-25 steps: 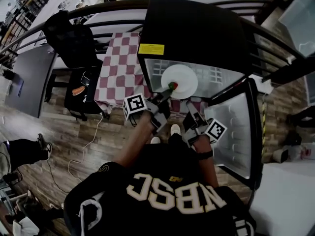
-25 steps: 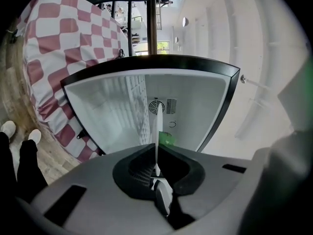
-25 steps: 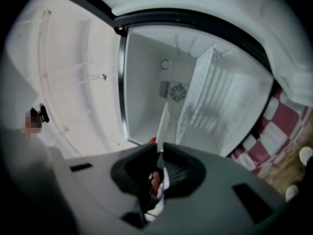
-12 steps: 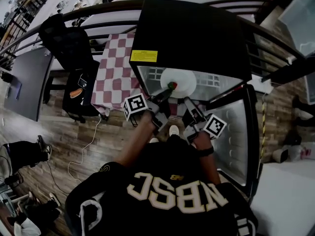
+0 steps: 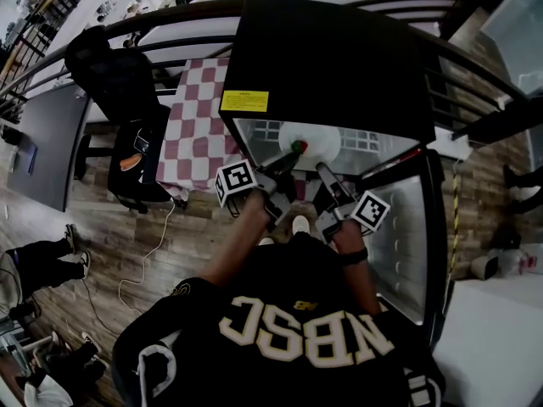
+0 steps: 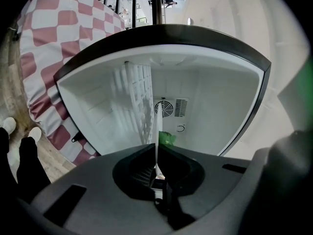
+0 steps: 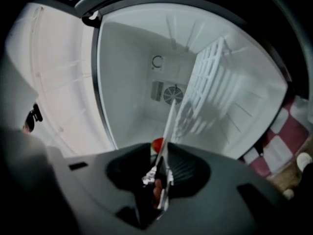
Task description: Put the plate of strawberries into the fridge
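Wood-plank floor [image 5: 127, 244], a black fridge [image 5: 331, 58] open, a red-checked cloth [image 5: 199, 125] at its nine o'clock and its door [image 5: 407, 227] swung toward four. The white plate [image 5: 312, 136], with a strawberry [image 5: 298, 147] at its seven o'clock rim, is in the fridge mouth over a wire shelf [image 5: 363, 136], at twelve o'clock from both tools. The left gripper [image 5: 287, 161] pinches the rim. The right gripper [image 5: 324, 172], its jaws just opening, has the rim loose between them.
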`<state>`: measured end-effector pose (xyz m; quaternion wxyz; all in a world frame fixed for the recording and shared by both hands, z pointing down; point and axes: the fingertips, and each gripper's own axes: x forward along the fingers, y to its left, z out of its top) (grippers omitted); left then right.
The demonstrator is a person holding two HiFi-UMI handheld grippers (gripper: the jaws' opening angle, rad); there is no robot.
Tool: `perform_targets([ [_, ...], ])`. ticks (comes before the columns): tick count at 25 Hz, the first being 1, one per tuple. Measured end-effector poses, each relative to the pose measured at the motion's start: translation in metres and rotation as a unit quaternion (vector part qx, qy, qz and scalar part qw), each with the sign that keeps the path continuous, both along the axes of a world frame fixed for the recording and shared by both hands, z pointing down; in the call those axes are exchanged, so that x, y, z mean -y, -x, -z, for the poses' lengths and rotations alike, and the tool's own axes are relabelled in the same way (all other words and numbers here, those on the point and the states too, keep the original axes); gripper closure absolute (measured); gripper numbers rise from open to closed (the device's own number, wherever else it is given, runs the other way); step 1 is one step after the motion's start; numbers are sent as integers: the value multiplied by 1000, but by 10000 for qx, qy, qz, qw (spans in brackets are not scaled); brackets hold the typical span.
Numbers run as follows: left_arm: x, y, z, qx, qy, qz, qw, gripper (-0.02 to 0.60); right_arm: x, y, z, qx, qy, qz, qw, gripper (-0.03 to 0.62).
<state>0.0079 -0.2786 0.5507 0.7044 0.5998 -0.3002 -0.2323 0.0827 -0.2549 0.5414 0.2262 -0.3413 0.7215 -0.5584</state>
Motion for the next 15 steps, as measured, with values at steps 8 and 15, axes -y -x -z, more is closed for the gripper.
perform_targets([
  [8,7,-3,-11,17,57,37,10000,554,10,0,-12,238,283,-219,9991,543],
  [15,15,-6,-18,100,72,172,9998,552,21,-5,-20,261,456,-407,9978,549],
])
